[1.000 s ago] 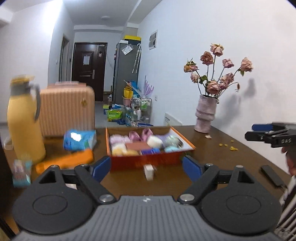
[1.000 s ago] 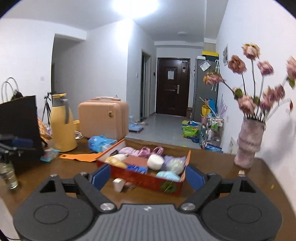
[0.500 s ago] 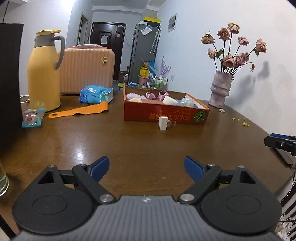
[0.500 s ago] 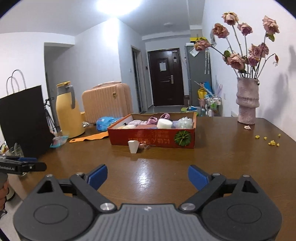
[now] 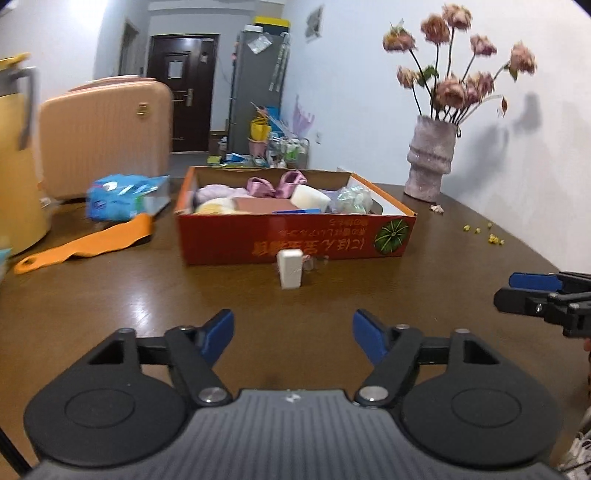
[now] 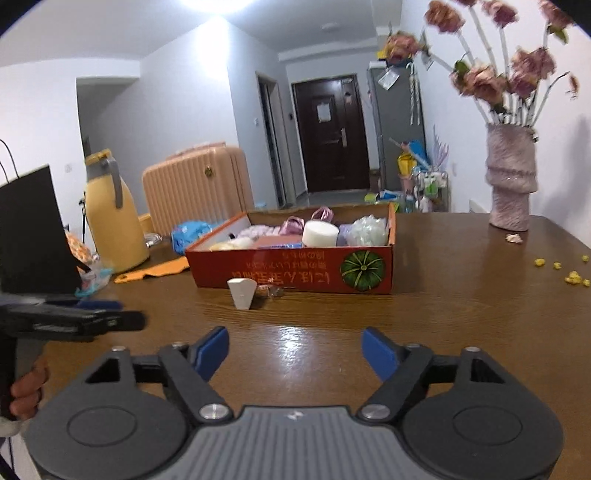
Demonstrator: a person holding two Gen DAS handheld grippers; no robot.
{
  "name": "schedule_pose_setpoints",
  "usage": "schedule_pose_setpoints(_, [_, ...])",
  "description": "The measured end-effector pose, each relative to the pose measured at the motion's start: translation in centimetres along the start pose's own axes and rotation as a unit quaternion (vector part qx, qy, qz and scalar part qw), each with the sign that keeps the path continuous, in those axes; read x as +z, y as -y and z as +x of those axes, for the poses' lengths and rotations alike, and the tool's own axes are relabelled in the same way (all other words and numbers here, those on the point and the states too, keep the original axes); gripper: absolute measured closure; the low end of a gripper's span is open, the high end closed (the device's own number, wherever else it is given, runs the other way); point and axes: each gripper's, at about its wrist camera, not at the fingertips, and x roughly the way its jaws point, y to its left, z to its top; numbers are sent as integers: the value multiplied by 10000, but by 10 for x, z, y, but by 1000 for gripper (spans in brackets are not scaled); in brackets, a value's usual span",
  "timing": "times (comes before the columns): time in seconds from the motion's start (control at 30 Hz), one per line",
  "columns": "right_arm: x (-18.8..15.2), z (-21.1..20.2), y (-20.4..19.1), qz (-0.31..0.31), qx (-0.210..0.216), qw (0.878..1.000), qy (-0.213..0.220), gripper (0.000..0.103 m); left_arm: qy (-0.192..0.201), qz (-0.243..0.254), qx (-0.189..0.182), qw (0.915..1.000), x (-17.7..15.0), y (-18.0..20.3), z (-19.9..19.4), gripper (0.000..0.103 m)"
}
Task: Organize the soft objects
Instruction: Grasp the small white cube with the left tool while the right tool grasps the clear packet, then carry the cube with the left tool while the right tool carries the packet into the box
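Both grippers sit lower and closer to the table (image 5: 147, 295) than a second ago, and the red box (image 5: 295, 236) looks larger in both views. Largest on the table is this box, filled with soft objects (image 5: 280, 195): purple cloth, a pink bow, a white sponge. Before its front wall stands a small white block (image 5: 290, 268). Left gripper (image 5: 293, 334) and right gripper (image 6: 294, 352) are closing, with nothing between the jaws.

We get a bright ceiling light (image 6: 218, 7) overhead, glare streaking the table (image 6: 295, 343), motion blur smearing the flowers (image 5: 458, 85), and fisheye corners going dark.
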Motion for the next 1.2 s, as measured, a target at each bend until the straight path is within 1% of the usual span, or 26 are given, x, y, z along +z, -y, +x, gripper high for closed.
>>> schedule_pose_setpoints(0.03, [3,10,1,-35,10,10000,-41,28,-26,33,-43,10000,5,1,17,34])
schedule_pose_setpoints(0.1, [10,31,3,-112,58,9998,-148,35,-95,89,-79,9999,14,4,45,37])
schedule_pose_setpoints(0.2, [19,61,3,-322,69,9990,-296,37,-179,104,-87,9997,25,3,87,43])
schedule_pose_setpoints(0.27, [24,82,1,-441,76,9982,-400,39,-255,108,49,9996,30,-1,111,54])
schedule_pose_setpoints(0.3, [27,90,1,-475,104,9979,-433,39,-270,81,62,9996,30,-4,119,56])
schedule_pose_setpoints(0.33, [29,99,-1,-507,145,9975,-468,39,-279,40,18,9996,30,-7,125,66])
schedule_pose_setpoints(0.37, [31,107,-2,-530,183,9972,-503,39,-310,6,-76,9995,30,-12,130,77])
schedule_pose_setpoints(0.4, [34,117,-4,-562,229,9967,-538,39,-379,-17,-199,9991,29,-16,134,83])
schedule_pose_setpoints(0.43, [35,126,-6,-584,269,9963,-567,39,-418,-39,-321,9986,27,-21,135,85])
schedule_pose_setpoints(0.47, [37,136,-8,-603,303,9959,-609,39,-378,-89,-356,9986,26,-26,133,85])
schedule_pose_setpoints(0.5, [38,147,-12,-635,357,9952,-657,39,-361,-162,-307,9987,25,-32,129,85])
schedule_pose_setpoints(0.57, [40,166,-21,-699,445,9938,-747,42,-311,-339,-93,9989,24,-47,116,85])
schedule_pose_setpoints(0.6, [41,178,-28,-778,497,9926,-788,44,-264,-439,-45,9987,23,-56,109,85])
schedule_pose_setpoints(0.67, [44,194,-41,-1022,548,9903,-769,47,-177,-712,21,9973,23,-75,98,85])
schedule_pose_setpoints(0.73, [47,211,-55,-1344,621,9864,-720,47,-80,-948,189,9953,23,-91,93,85])
schedule_pose_setpoints(0.8, [49,225,-65,-1651,655,9814,-727,52,-55,-1094,331,9934,20,-102,92,85])
schedule_pose_setpoints(0.83, [50,232,-69,-1718,658,9797,-797,54,-165,-1103,444,9928,19,-104,93,85])
schedule_pose_setpoints(0.87, [51,239,-71,-1720,718,9782,-911,60,-210,-1038,514,9931,19,-104,93,85])
schedule_pose_setpoints(0.9, [52,243,-71,-1685,759,9780,-972,64,-158,-962,498,9940,18,-103,91,85])
schedule_pose_setpoints(1.0, [48,249,-68,-1567,661,9783,-1182,68,-115,-877,298,9956,19,-99,86,85])
schedule_pose_setpoints(1.03, [47,248,-65,-1430,708,9799,-1193,71,-87,-845,271,9960,19,-97,84,85])
schedule_pose_setpoints(1.1, [46,243,-60,-1211,751,9820,-1237,81,-15,-779,244,9967,21,-94,82,85])
schedule_pose_setpoints(1.2, [39,233,-60,-1215,648,9834,-1184,88,-5,-756,211,9969,19,-92,82,85])
